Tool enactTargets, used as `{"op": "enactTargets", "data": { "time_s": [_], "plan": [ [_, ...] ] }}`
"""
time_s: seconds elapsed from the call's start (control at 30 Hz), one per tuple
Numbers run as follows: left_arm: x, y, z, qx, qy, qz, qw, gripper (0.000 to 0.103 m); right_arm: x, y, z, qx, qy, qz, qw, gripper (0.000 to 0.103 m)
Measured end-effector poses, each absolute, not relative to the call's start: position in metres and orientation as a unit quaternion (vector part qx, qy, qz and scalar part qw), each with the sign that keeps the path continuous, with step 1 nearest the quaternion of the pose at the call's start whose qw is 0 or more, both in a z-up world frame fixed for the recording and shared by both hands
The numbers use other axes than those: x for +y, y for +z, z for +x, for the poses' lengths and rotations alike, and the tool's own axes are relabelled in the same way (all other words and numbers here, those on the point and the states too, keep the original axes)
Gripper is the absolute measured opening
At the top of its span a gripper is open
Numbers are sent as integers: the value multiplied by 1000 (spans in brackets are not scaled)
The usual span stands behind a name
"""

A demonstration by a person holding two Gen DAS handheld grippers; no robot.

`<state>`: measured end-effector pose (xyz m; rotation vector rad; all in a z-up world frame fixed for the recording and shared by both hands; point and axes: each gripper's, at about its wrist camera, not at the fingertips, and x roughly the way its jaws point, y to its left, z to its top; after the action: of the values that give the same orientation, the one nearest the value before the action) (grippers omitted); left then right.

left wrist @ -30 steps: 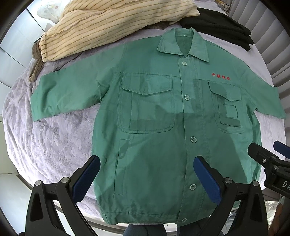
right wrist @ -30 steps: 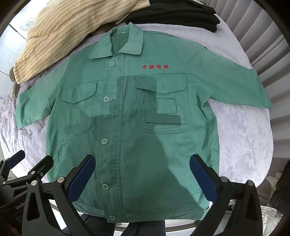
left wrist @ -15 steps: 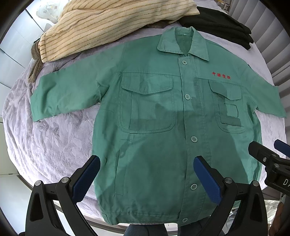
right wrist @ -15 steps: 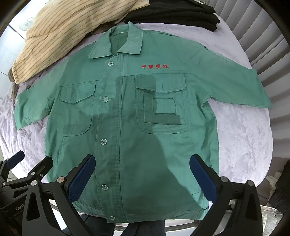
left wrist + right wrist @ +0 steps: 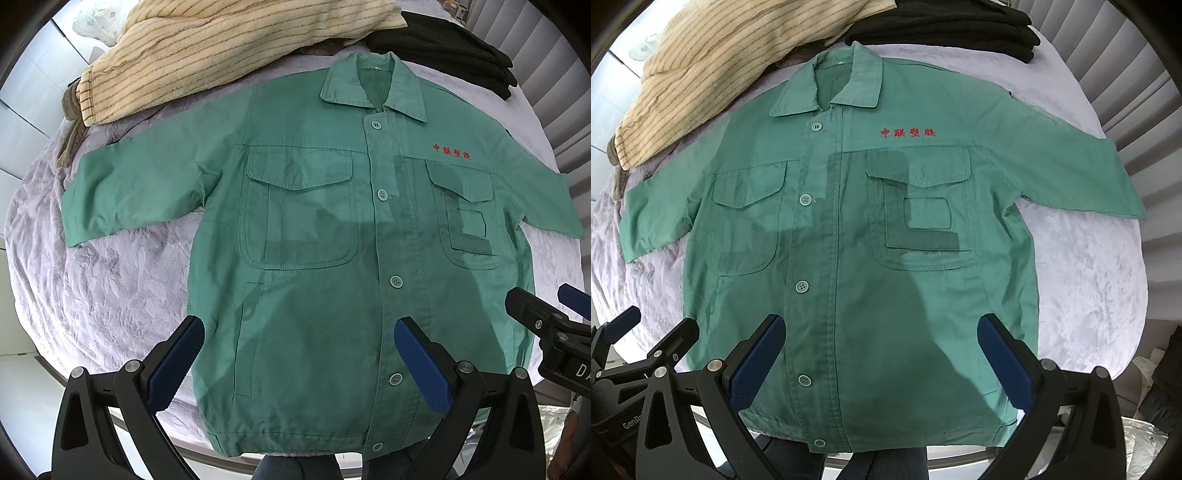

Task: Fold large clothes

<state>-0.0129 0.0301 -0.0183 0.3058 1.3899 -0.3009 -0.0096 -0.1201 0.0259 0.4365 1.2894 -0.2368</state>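
Observation:
A green button-up work jacket (image 5: 314, 229) (image 5: 857, 236) lies flat, front up, on a round table covered in lilac cloth (image 5: 103, 280). Its sleeves are spread to both sides, its collar points away, and red lettering sits on one chest. My left gripper (image 5: 299, 354) hovers open above the jacket's lower hem area, left of the button row. My right gripper (image 5: 881, 350) is open too, above the lower right panel. Neither holds anything. Each gripper shows at the edge of the other's view: right gripper (image 5: 546, 314), left gripper (image 5: 653, 332).
A cream striped blanket (image 5: 207, 48) is heaped at the table's back left, partly over brown cloth. Folded black clothes (image 5: 454, 55) lie at the back right. Lilac cloth (image 5: 1089, 280) shows bare on both sides of the jacket. A person's legs (image 5: 871, 465) stand at the near edge.
Both grippers have drifted very slightly; the jacket sits a touch differently in each view. The jacket itself has not moved, and both grippers stay open.

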Motion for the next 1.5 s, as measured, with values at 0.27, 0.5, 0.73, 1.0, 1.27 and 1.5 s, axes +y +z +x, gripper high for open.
{"op": "enactTargets", "data": {
  "time_s": [0.27,0.5,0.73,1.0,1.27,1.5],
  "plan": [
    [30,-19,-13,636,-137,139,746,103,-121,26,-9,596,-108,201,770,103],
    [31,-20,-13,637,-136,139,746,103,-120,24,-9,599,-107,201,768,103],
    [32,-22,-11,640,-135,140,743,103,-119,23,-7,601,-107,201,766,103],
    [33,-23,-10,642,-137,139,741,103,-119,22,-7,602,-107,202,765,103],
    [31,-23,-9,644,-136,139,740,103,-119,21,-6,604,-108,202,764,103],
    [28,-24,-8,647,-137,138,737,103,-118,20,-6,604,-108,202,763,103]
  ]
}}
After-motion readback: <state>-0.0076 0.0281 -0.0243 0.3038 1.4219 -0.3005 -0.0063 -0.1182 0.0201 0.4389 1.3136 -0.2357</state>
